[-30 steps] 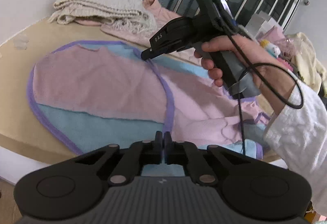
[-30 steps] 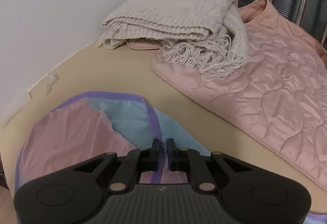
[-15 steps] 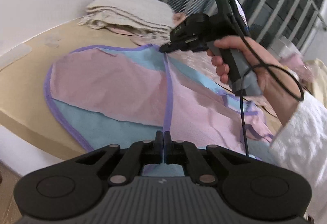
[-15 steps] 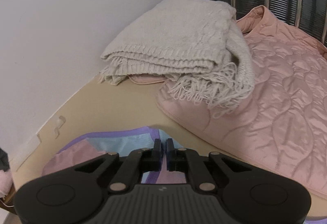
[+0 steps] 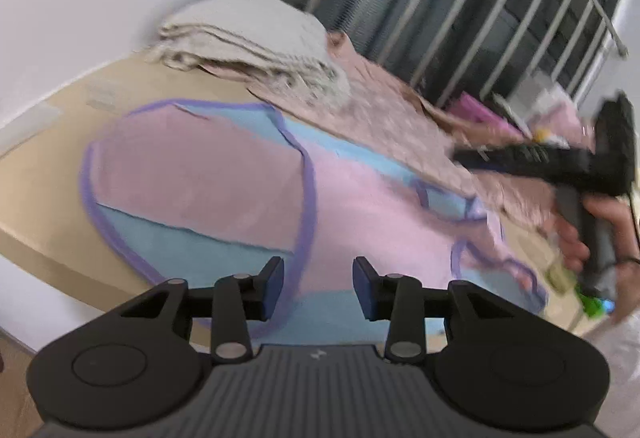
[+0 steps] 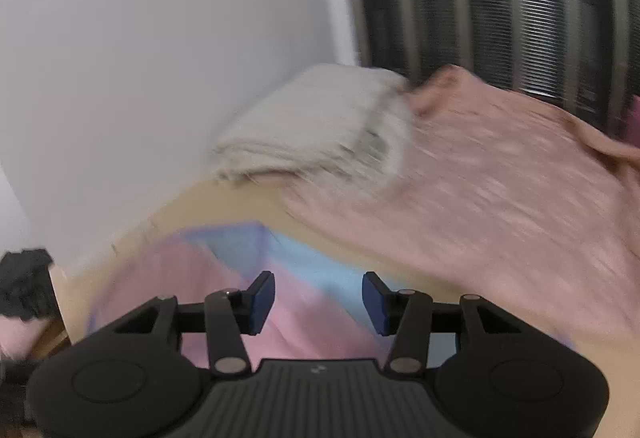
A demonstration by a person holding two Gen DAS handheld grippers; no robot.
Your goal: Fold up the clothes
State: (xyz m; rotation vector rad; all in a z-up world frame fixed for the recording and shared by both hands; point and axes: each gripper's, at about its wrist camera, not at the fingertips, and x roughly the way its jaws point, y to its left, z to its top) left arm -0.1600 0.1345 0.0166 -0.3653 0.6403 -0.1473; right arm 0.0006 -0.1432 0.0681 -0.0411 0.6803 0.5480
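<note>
A pink and light-blue garment with purple trim (image 5: 248,190) lies flat on the tan table (image 5: 52,142), one flap folded over it. It also shows, blurred, in the right wrist view (image 6: 224,278). My left gripper (image 5: 318,288) is open and empty, just above the garment's near edge. My right gripper (image 6: 318,302) is open and empty above the garment's far part. In the left wrist view the right gripper (image 5: 464,157) is held off at the right, above the table.
A folded cream knit blanket (image 5: 248,42) and a quilted pink jacket (image 5: 400,110) lie at the back of the table, below a barred window (image 5: 460,6). A white wall (image 6: 160,58) is on the left. Mixed clutter (image 5: 552,118) sits at the far right.
Both grippers have opened and let go of the purple-trimmed edge. The garment now lies flat. The right gripper has swung away to the right, and both views are motion-blurred.
</note>
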